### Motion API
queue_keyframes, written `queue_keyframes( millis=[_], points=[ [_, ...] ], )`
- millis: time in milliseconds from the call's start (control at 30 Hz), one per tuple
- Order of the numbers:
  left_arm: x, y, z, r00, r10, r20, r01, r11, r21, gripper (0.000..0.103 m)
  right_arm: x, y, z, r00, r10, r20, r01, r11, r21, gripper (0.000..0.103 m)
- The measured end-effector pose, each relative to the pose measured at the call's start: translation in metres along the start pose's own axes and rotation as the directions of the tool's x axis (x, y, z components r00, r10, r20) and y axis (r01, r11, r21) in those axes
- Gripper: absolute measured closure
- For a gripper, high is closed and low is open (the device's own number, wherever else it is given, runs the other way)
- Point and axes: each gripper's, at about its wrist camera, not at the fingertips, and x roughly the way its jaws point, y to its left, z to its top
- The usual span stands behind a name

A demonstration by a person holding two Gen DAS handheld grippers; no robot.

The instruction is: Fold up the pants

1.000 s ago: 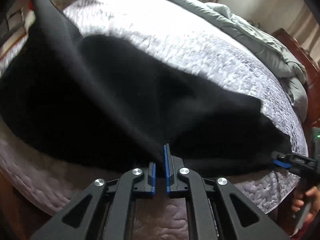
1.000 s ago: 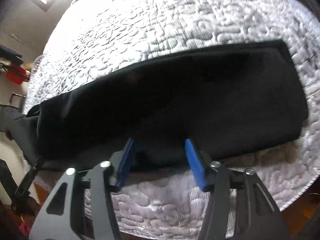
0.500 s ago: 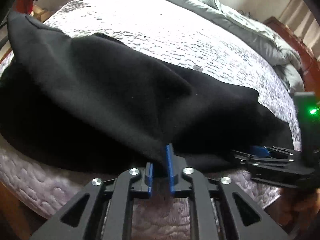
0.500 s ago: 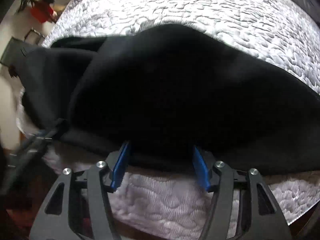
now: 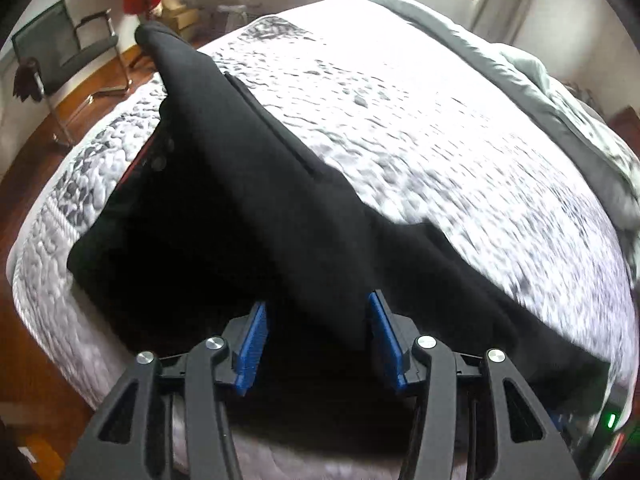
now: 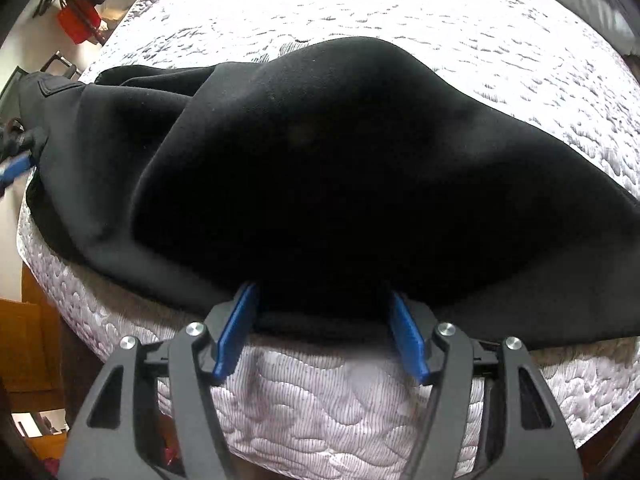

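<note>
The black pants [image 5: 248, 216] lie folded over themselves along the near edge of the bed, the upper layer loose and humped; they also show in the right wrist view [image 6: 340, 168]. My left gripper [image 5: 318, 340] is open, its blue pads spread on either side of the cloth's near edge. My right gripper [image 6: 322, 332] is open too, its pads straddling the pants' near hem just above the mattress edge. The left gripper's blue tip [image 6: 16, 168] shows at the far left of the right wrist view.
The bed has a white quilted cover [image 5: 440, 120]. A grey duvet [image 5: 560, 92] is bunched along its far right side. A black chair [image 5: 68, 52] stands on the wooden floor at the left. Something red [image 6: 76, 24] sits beyond the bed's corner.
My left gripper was shut on the pants' edge and has opened, letting the cloth go. The lifted layer has dropped onto the lower one. My right gripper stayed open.
</note>
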Motion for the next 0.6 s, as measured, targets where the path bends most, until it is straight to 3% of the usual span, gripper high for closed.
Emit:
queue_keyframes(
  millis=[67,100,200,300,467,533,600],
  points=[
    [0.009,0.006,0.01,0.999,-0.038,-0.035,0.037,0.999,-0.03,0.061,0.004,0.006,0.001,1.0,0.003,0.003,-0.003,1.0,0.003,0.039],
    [0.014,0.008,0.014,0.997,-0.054,-0.047,0.052,0.997,-0.05,0.076,0.004,0.006,0.0,1.0,0.006,0.004,-0.006,1.0,0.004,0.039],
    [0.017,0.02,0.012,0.992,-0.124,-0.035,0.119,0.986,-0.114,0.094,0.004,0.007,0.003,1.0,0.011,-0.001,-0.011,1.0,0.008,0.039],
    [-0.002,0.025,-0.008,0.991,-0.127,0.043,0.132,0.982,-0.133,0.095,0.003,0.006,0.006,1.0,0.018,-0.018,-0.017,1.0,0.016,0.038],
    [-0.029,0.033,-0.058,0.986,-0.04,0.161,0.059,0.992,-0.115,0.095,0.001,-0.002,0.015,0.998,0.049,-0.037,-0.047,0.998,0.033,0.035],
    [-0.024,0.034,-0.078,0.985,-0.006,0.173,0.023,0.995,-0.095,0.095,0.001,-0.002,0.016,0.998,0.049,-0.04,-0.048,0.998,0.026,0.033],
    [-0.006,0.034,-0.089,0.991,0.024,0.132,-0.015,0.997,-0.07,0.094,0.001,-0.001,0.017,0.998,0.044,-0.044,-0.043,0.999,0.018,0.032]
  ],
)
